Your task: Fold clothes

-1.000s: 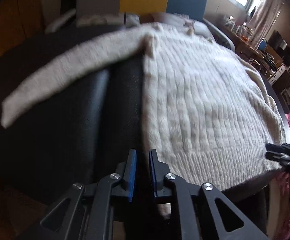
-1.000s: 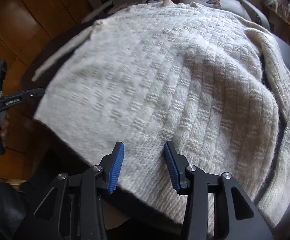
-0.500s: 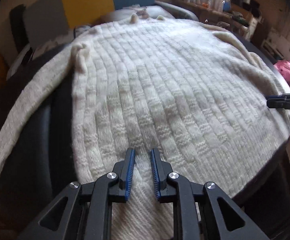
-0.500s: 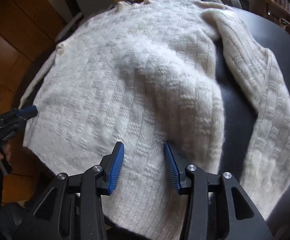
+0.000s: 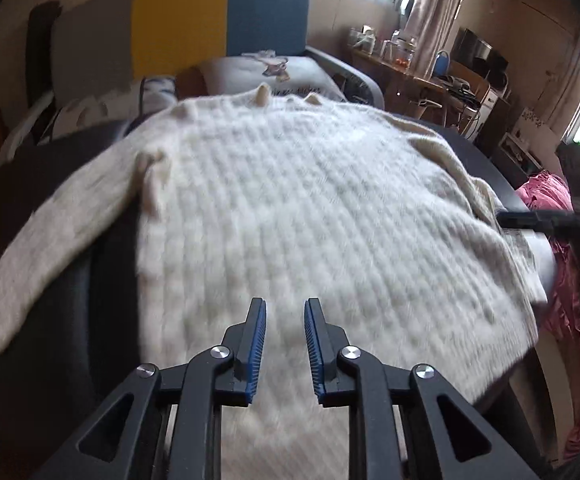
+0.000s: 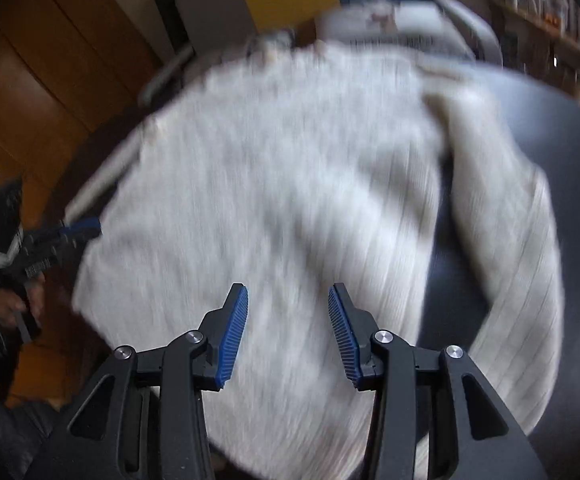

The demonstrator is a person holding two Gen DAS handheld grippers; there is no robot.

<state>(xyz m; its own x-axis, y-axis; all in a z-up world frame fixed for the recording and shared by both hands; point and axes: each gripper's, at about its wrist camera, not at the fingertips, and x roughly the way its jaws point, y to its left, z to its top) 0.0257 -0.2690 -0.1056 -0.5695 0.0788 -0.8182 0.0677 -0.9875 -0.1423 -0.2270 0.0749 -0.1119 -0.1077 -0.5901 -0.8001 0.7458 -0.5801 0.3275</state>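
Cream knitted sweater (image 5: 297, 216) spread flat on dark table (image 6: 549, 128), left gripper (image 5: 285, 312) at six o'clock, fingers opening, nothing between, right gripper (image 6: 288, 300) fingers spread, empty.

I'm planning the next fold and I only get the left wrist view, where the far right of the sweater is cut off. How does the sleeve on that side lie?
Observer: In the right wrist view that sleeve curves down beside the body of the sweater, and a strip of the dark surface shows between them.
Operator: Is the right claw gripping anything?
Observer: No. The right claw is open over the near part of the sweater, with nothing pinched between its pads.
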